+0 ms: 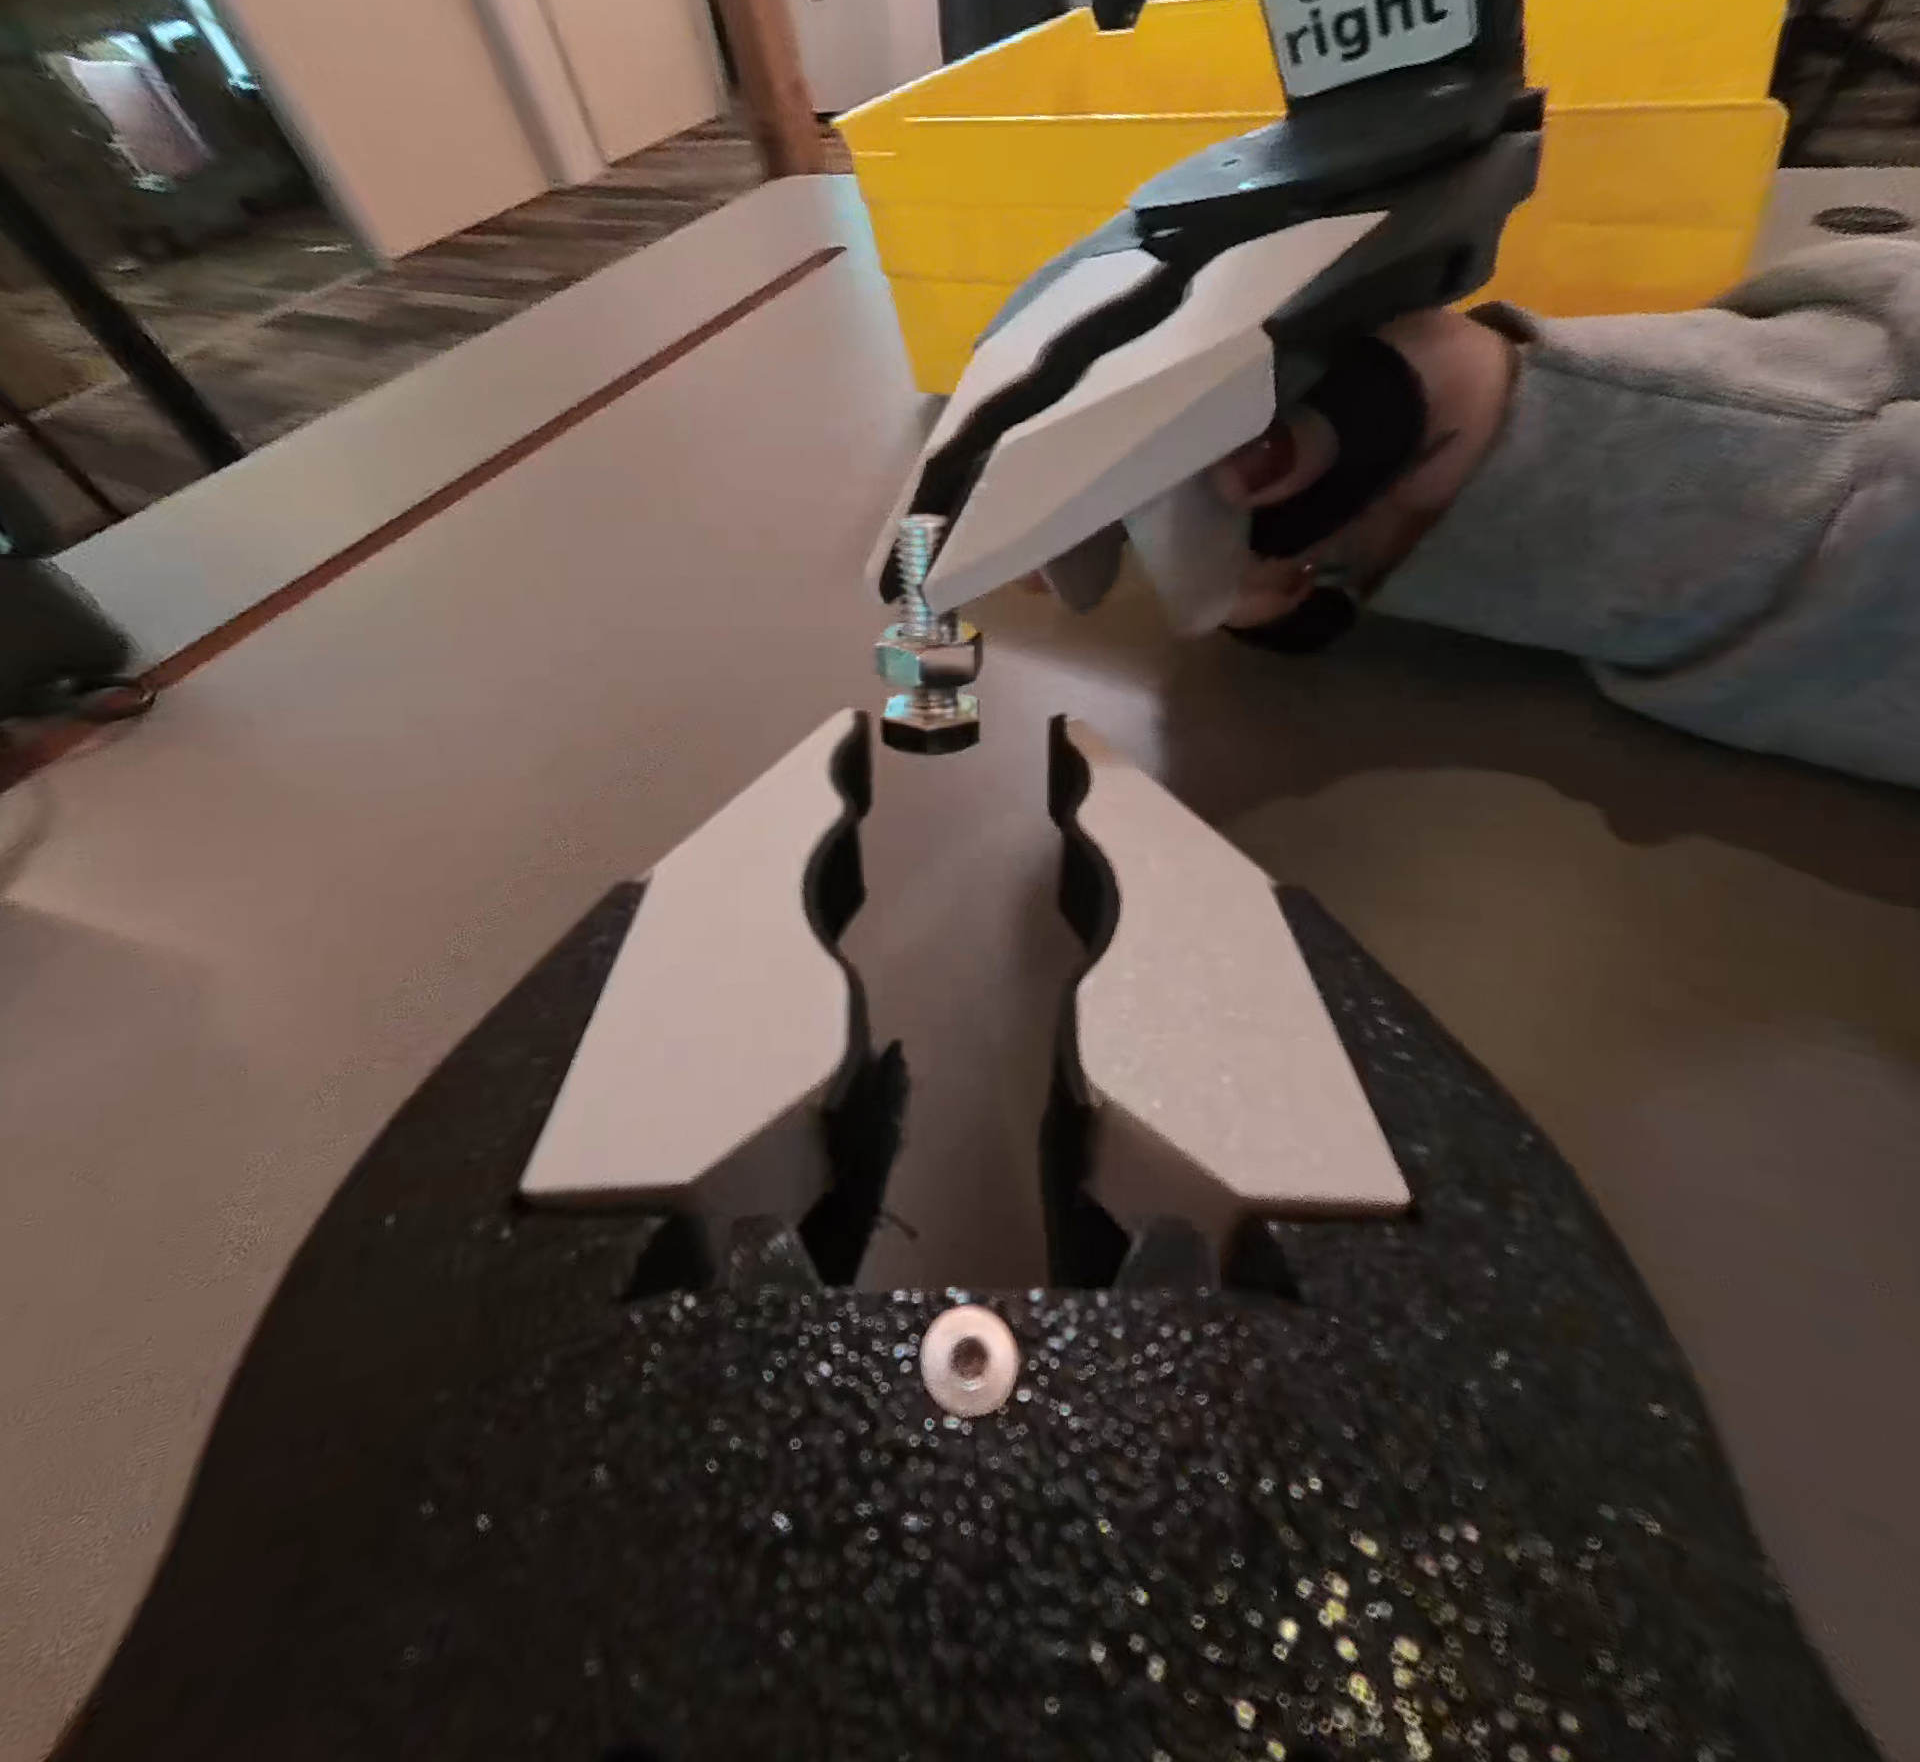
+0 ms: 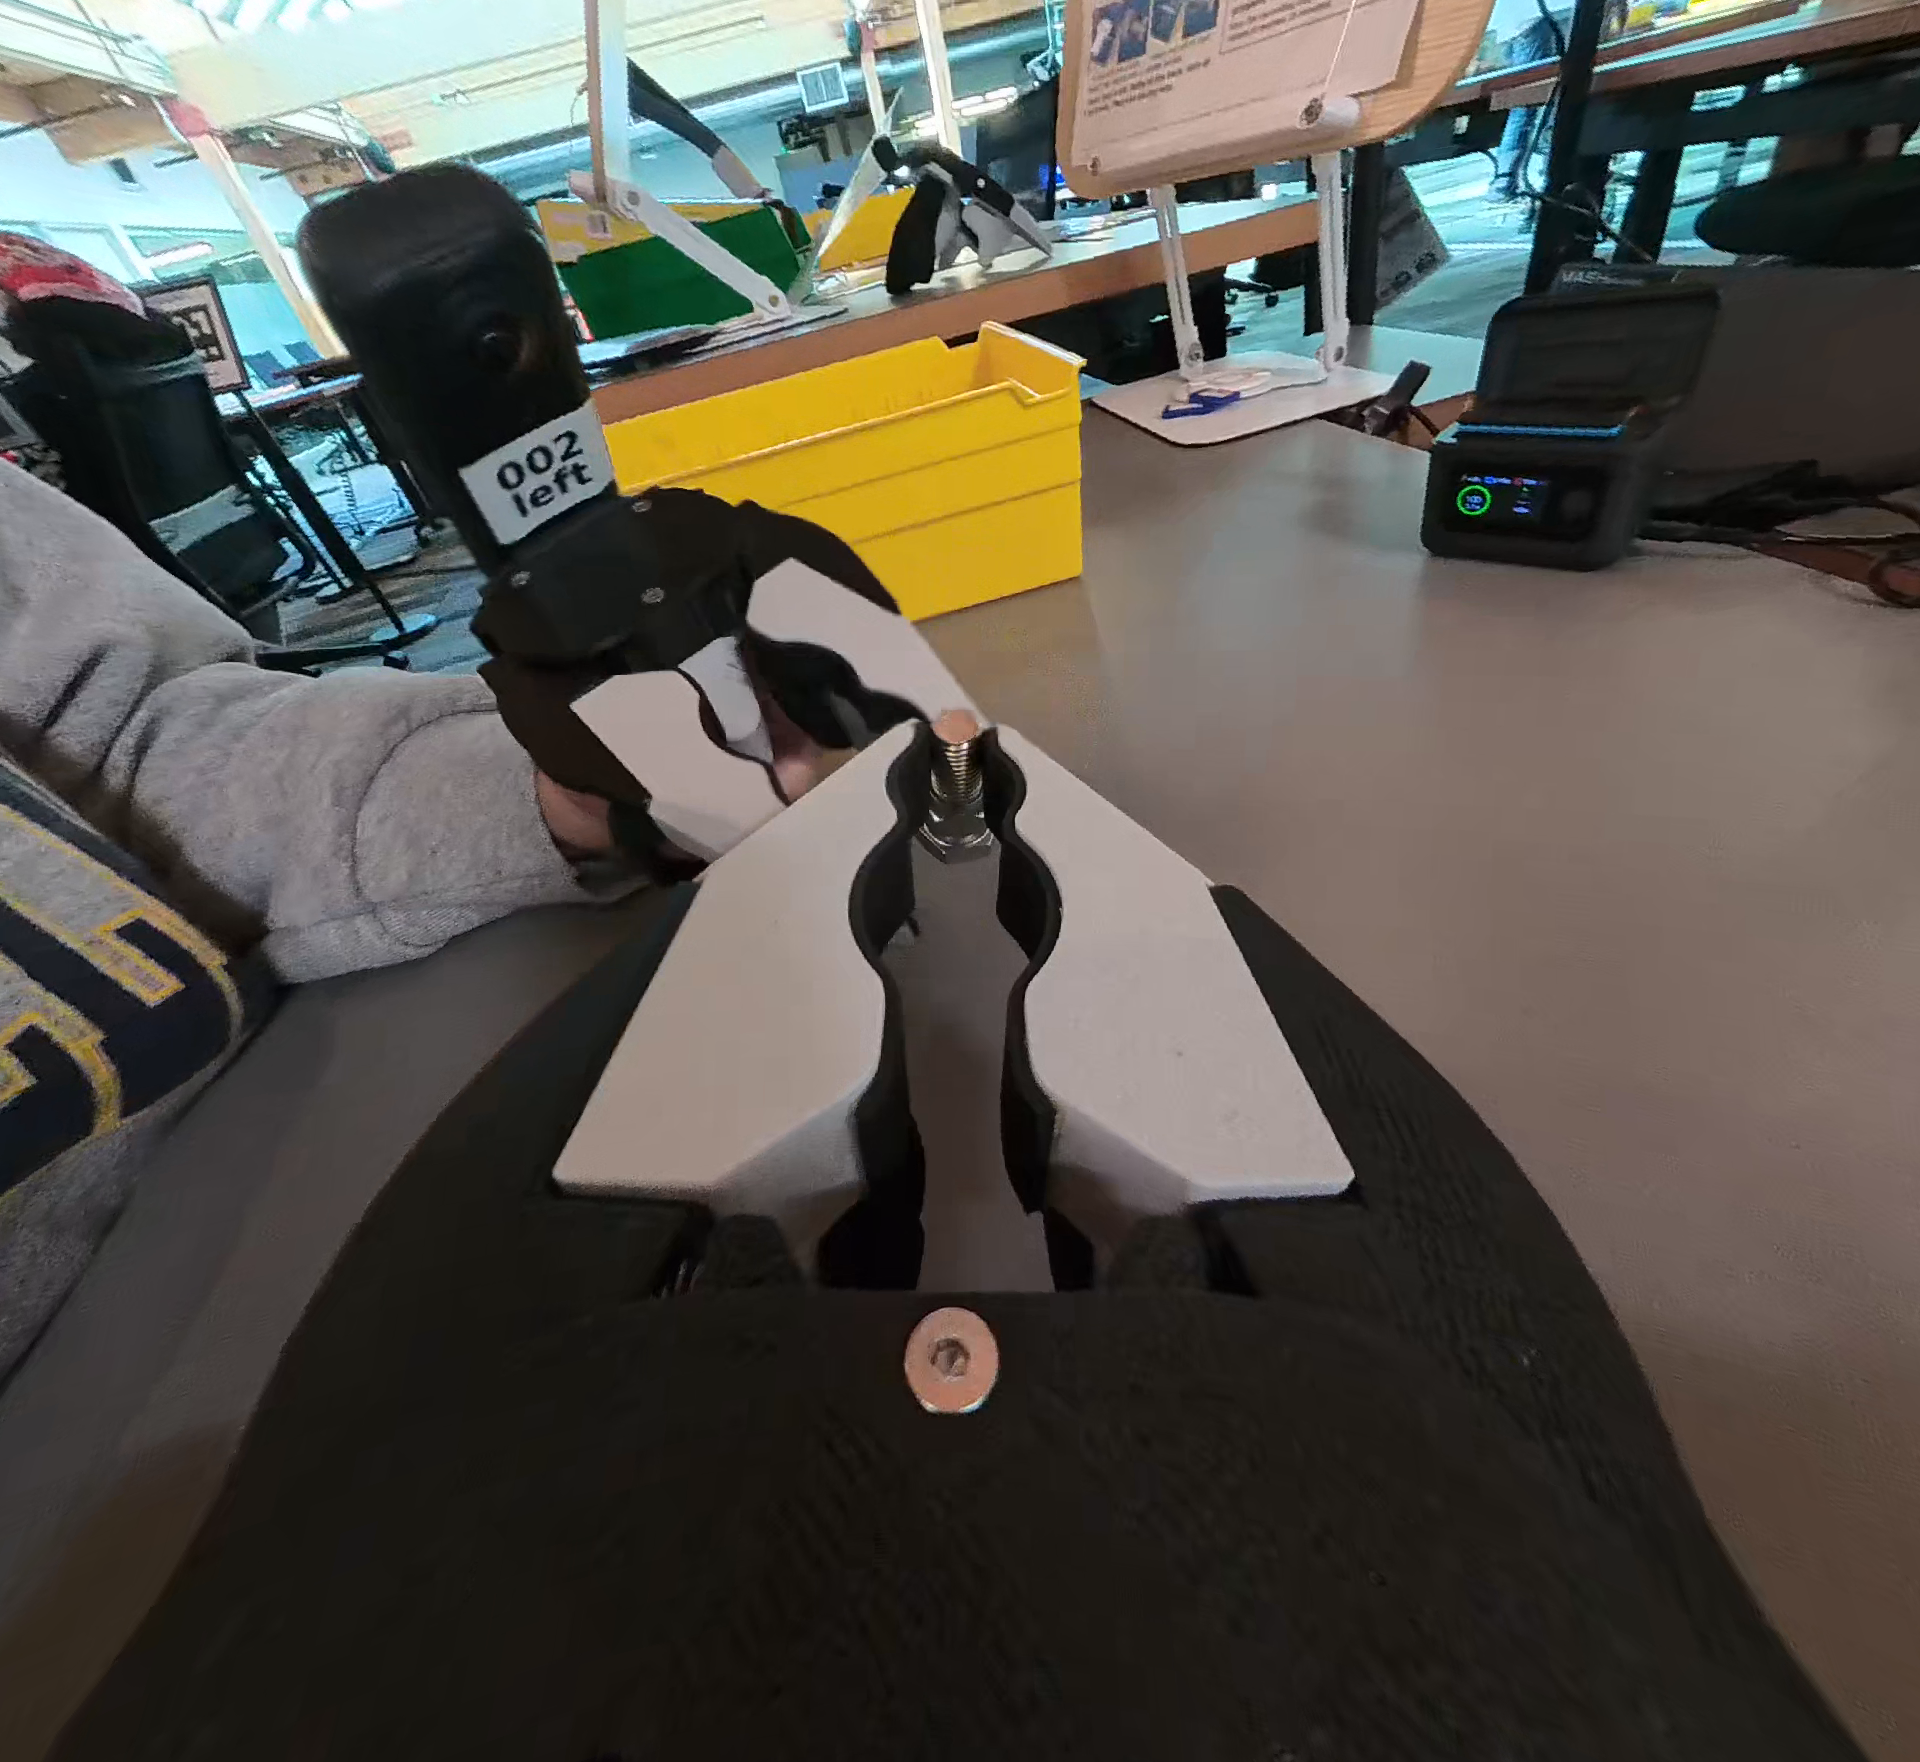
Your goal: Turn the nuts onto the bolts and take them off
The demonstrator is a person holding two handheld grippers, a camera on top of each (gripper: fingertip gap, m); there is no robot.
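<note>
Nearest the lens in the left wrist view, my left tool [image 1: 961, 736] lies low over the grey surface [image 1: 416, 777] with its two white fingers [image 1: 717, 985] apart and gripping nothing. Just past their tips, at frame centre, the bolt [image 1: 923, 611] stands upright, head down at the surface (whether the head fully rests there I cannot tell). One hex nut [image 1: 928, 658] sits on the thread just above the head.

My right tool [image 1: 914, 559] comes in from the upper right of that frame, tips closed together on the upper threaded end of the bolt. The right wrist view confirms this: the right tool [image 2: 954, 751] is clamped on the shank, the bolt [image 2: 956, 772] seen end-on between the tips at frame centre, the nut [image 2: 954, 834] just below them.

Behind, a yellow bin [image 2: 883, 465] sits on the surface, upper centre. A small black device with a lit screen [image 2: 1538, 486] stands at the right edge. Grey sleeve [image 2: 260, 777] occupies the left of the frame.
</note>
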